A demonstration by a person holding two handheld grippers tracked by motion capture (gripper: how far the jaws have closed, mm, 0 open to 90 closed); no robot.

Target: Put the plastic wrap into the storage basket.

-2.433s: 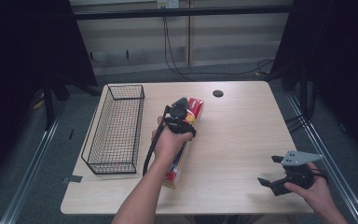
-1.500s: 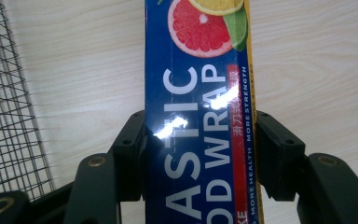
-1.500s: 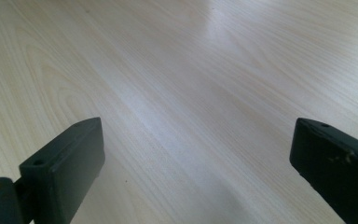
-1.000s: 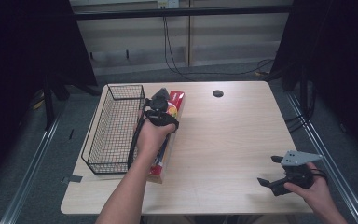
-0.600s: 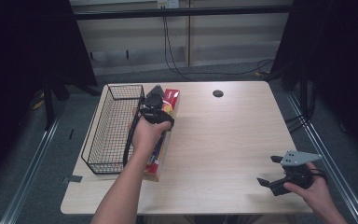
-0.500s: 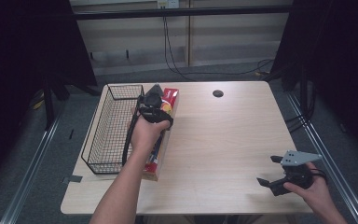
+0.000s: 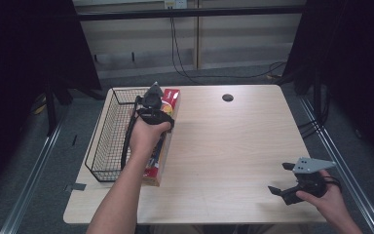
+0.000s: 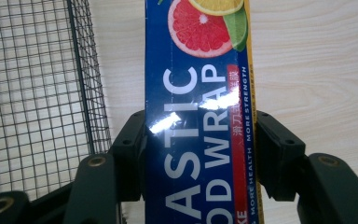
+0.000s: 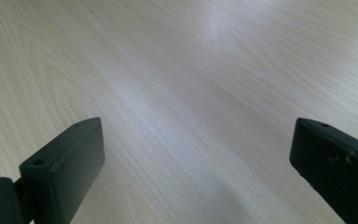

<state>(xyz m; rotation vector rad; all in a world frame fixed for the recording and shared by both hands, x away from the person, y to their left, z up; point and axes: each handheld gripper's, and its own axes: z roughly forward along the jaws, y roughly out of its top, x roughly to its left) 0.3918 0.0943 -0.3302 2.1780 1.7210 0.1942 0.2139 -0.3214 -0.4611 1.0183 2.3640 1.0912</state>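
Left tongs (image 8: 200, 144) clamp plastic wrap box (image 8: 200, 93) lengthwise.

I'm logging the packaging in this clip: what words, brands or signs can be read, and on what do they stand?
"ASTIC" over "OD WRAP": large white letters, cut off at the left, on the blue box held in the left tongs.
"MORE HEALTH MORE STRENGTH": small white line along the box's right side.
Chinese characters on the red strip beside it: too small to read.
Wire basket, table: no text.

table: pale wood (image 7: 233, 146) | floor: grey (image 7: 44, 190); curtains: black (image 7: 24, 44)
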